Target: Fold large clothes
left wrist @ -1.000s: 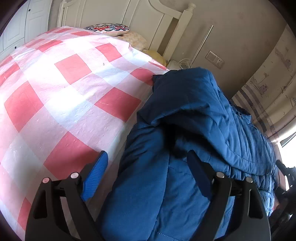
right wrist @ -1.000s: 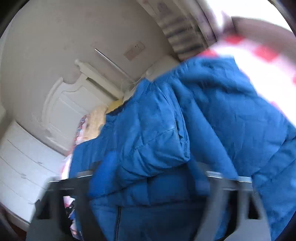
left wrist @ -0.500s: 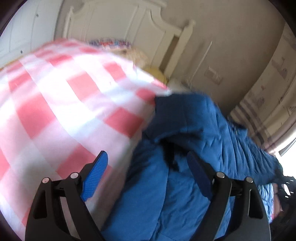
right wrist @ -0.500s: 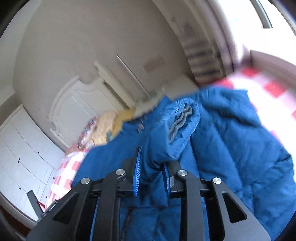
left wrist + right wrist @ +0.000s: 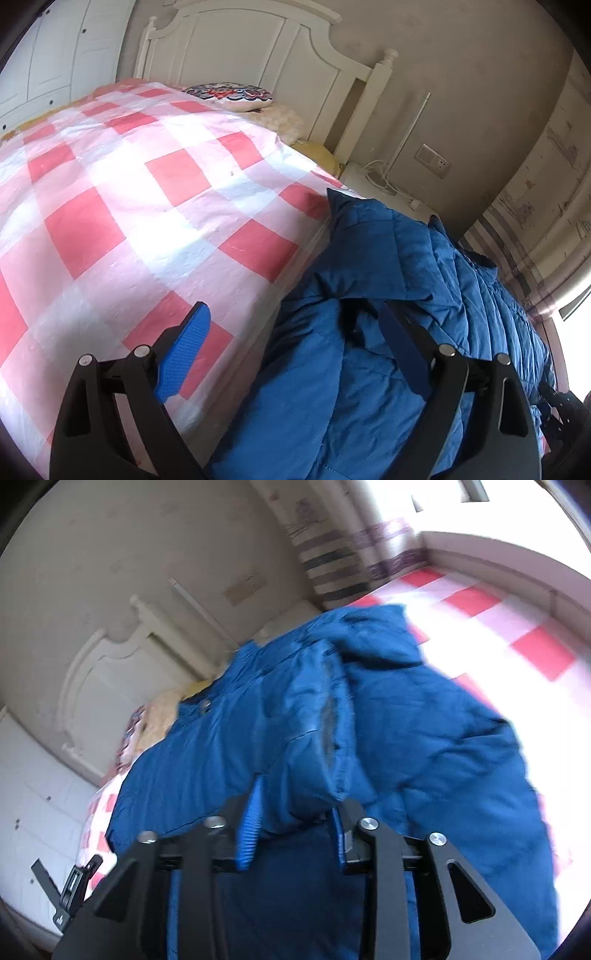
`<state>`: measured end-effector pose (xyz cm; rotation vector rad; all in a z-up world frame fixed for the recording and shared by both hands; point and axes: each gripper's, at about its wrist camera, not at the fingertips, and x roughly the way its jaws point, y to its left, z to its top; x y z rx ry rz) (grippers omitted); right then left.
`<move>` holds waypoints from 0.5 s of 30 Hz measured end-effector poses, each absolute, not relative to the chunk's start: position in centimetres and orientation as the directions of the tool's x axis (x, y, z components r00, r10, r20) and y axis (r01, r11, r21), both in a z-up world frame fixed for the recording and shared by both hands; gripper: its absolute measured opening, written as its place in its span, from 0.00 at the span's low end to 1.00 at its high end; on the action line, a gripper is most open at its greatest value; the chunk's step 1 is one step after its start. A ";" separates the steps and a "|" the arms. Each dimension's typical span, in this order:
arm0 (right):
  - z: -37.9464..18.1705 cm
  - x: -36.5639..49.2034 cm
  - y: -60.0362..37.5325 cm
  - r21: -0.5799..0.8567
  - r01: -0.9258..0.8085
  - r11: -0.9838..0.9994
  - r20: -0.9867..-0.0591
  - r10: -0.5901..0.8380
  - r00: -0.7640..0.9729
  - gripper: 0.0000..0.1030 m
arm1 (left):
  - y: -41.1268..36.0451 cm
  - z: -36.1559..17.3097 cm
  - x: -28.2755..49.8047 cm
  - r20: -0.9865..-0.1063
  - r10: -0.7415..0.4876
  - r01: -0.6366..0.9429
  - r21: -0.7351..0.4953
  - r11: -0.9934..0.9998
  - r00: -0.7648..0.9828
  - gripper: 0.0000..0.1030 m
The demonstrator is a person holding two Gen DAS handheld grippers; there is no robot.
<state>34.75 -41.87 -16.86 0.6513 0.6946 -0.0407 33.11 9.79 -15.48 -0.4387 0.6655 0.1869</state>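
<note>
Two grippers, one blue puffer jacket [image 5: 388,332] lying along the bed's edge on the pink-checked bedspread [image 5: 122,206], headboard [image 5: 258,55] at the far end.

L to R: left gripper [image 5: 295,354] hangs w/ jaws spread wide, nothing clamped; one blue pad is over the bedspread, the other over the jacket's bunched fabric. Can't tell if that pad touches the cloth.

Right gripper [image 5: 295,827] has a sleeve [image 5: 314,731] between its jaws, cuff end nearest the camera. Jaws fairly narrow but easing apart, pads seem to be pressing the padded roll yet.

Step in hand, my read: bring the sleeve across the jacket body. To do it well:
- firm up the right grip before moving further; padded fabric is slick and springy, prob. slips out of loosening jaws.
- carry the sleeve low and flat over the chest panel, no twist.
- use left jaws to pin the shoulder/body edge so the whole jacket doesn't drag toward the bed edge.
- lay it down, then let go; puffer rebounds, so press briefly.
</note>
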 end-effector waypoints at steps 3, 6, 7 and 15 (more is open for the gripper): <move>-14.0 34.1 -40.7 0.433 0.227 0.872 -0.569 0.069 0.820 0.30 | 9.9 -15.4 33.1 -0.632 0.034 -0.311 -0.334 0.890 0.774 0.89; -12.2 35.3 -38.9 0.370 0.172 0.913 -0.554 0.068 0.830 0.31 | 9.8 -15.4 33.2 -0.634 0.036 -0.310 -0.328 0.892 0.773 0.89; -11.7 36.2 -38.1 0.342 0.138 0.929 -0.549 0.079 0.832 0.33 | 9.8 -15.4 33.2 -0.634 0.037 -0.310 -0.326 0.893 0.773 0.89; -14.0 38.5 -40.9 0.414 0.234 0.880 -0.609 0.076 0.790 0.69 | 10.2 -15.7 33.1 -0.641 0.033 -0.324 -0.342 0.882 0.767 0.90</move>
